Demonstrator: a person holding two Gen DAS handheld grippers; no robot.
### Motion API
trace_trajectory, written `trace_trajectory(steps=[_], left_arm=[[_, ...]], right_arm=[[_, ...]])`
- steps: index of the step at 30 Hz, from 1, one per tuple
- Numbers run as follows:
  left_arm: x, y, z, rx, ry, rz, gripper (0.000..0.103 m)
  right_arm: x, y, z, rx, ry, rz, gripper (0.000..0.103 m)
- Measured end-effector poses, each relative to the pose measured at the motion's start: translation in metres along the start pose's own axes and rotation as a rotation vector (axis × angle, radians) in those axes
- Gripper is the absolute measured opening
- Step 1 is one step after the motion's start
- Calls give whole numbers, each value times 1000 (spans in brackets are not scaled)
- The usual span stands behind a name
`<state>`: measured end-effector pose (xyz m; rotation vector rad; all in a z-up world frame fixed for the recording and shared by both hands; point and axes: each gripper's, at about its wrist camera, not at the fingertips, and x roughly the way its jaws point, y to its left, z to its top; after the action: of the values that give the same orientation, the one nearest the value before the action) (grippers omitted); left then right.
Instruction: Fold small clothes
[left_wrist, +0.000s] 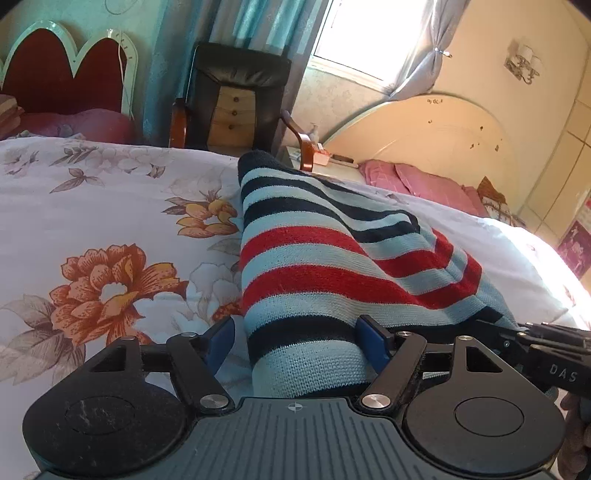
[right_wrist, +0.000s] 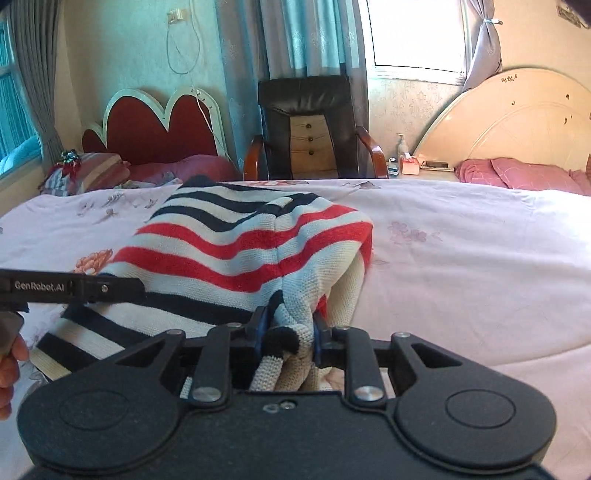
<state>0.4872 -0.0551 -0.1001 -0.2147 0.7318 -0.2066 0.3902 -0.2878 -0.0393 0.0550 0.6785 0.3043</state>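
Observation:
A striped knit sweater (left_wrist: 325, 266), with pale blue, navy and red bands, lies bunched on the floral bedsheet (left_wrist: 110, 221). My left gripper (left_wrist: 295, 339) is open, its blue pads on either side of the sweater's near edge without pinching it. In the right wrist view the same sweater (right_wrist: 236, 243) is lifted into a hump. My right gripper (right_wrist: 290, 328) is shut on a bunched fold of the sweater. The left gripper's black body (right_wrist: 74, 288) shows at the left, resting over the sweater.
A black chair (right_wrist: 306, 125) with wooden arms stands beyond the bed. A red headboard (right_wrist: 155, 125) is at left, a cream headboard (right_wrist: 517, 125) with pink pillows (right_wrist: 517, 175) at right. A nightstand (right_wrist: 417, 168) holds small items. A bare hand (right_wrist: 9, 369) shows at the left edge.

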Motion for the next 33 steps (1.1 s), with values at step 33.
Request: trace_trajectory(steps=[33], left_arm=[[-49,14,-37,33,11,-55,73]], right_arm=[[-52,-39,-25,341,61,123,5]])
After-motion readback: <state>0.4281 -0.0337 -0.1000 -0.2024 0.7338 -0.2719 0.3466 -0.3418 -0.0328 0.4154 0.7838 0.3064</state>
